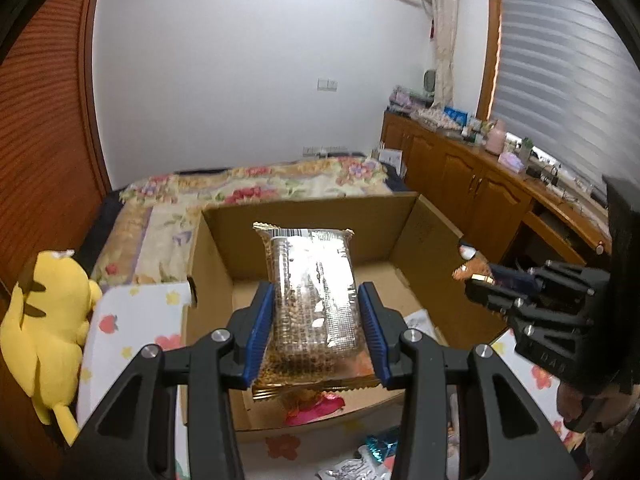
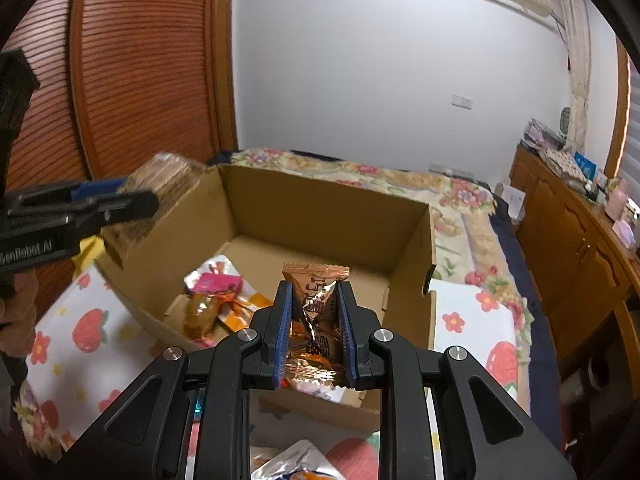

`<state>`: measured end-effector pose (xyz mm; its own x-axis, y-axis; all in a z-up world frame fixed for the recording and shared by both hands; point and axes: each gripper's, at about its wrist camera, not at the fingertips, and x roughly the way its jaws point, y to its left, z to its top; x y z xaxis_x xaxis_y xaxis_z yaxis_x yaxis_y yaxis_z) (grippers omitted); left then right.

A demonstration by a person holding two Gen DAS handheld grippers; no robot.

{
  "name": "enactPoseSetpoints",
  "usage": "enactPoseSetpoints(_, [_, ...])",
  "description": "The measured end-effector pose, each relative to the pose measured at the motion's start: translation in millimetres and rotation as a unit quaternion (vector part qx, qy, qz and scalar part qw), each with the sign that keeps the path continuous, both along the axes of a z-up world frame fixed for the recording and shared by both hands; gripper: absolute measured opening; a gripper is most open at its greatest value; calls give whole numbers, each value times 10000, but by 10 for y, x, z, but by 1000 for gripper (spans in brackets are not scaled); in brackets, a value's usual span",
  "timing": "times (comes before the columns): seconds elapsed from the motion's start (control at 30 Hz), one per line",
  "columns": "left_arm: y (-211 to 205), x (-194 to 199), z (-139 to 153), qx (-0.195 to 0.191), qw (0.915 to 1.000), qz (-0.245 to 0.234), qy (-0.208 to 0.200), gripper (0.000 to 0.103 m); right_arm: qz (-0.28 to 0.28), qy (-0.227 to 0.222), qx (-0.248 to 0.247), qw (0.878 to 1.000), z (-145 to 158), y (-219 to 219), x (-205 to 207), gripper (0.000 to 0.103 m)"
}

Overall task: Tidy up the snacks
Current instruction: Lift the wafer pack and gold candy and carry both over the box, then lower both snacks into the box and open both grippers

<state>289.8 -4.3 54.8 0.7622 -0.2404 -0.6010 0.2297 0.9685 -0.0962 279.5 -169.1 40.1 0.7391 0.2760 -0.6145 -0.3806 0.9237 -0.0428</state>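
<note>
Clamped between the blue pads of the left hand-held gripper (image 1: 318, 332) is a clear-wrapped snack bar pack (image 1: 312, 292), gripped across its width and held lengthwise over the near edge of the open cardboard box (image 1: 304, 208). The right hand-held gripper (image 2: 314, 332) is closed narrowly on a crinkled copper-orange snack packet (image 2: 316, 308), pinched at its middle so that both sealed ends stick out, and it too hangs over the box's near wall. Both loads look ready to be dropped in, so the step in hand is probably placing them. To do it well, each packet should be carried clear of the cardboard wall and lowered close to the box floor before the jaws part, since a foil wrapper released from height can slide or tip against a side. The two tools are near each other, so releasing one at a time would likely avoid a knock. The wide pack would lie best flat in a bare stretch of the floor, the small one tucked beside it. Inside the box lie a pink-labelled packet (image 2: 218, 282), an orange-and-white wrapper (image 2: 244, 312) and a small brown sweet (image 2: 202, 312), gathered in the near left corner as the right wrist view shows it; the far half is bare cardboard. More wrapped snacks (image 1: 352, 470) wait on the flowered cloth (image 2: 72, 320) outside the box.
</note>
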Motion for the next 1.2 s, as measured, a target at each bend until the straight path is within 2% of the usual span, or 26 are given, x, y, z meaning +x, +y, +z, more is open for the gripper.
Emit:
enactPoseSetpoints(0.33, [81,213,-319,-246,9976,101,641,42,-182,483,-50,9987,-236,-6,361,20])
enactPoseSetpoints(0.43, [107,247,-399,-282,9966,121,769,42,-231,674,67,9974,-287,-39,444,20])
enactPoseSetpoints(0.57, [53,253,-449,-106,9969,161,761,43,-305,911,339,9948,-361,-116,521,20])
enactPoseSetpoints(0.7, [42,252,-450,-115,9968,119,784,43,-184,1068,504,9928,-393,-91,532,20])
enactPoseSetpoints(0.97, [85,262,-447,-96,9970,121,764,43,-137,1113,302,9932,-468,15,511,20])
enactPoseSetpoints(1.2, [90,261,-451,-90,9970,137,762,43,-143,1254,334,9914,-500,26,550,22])
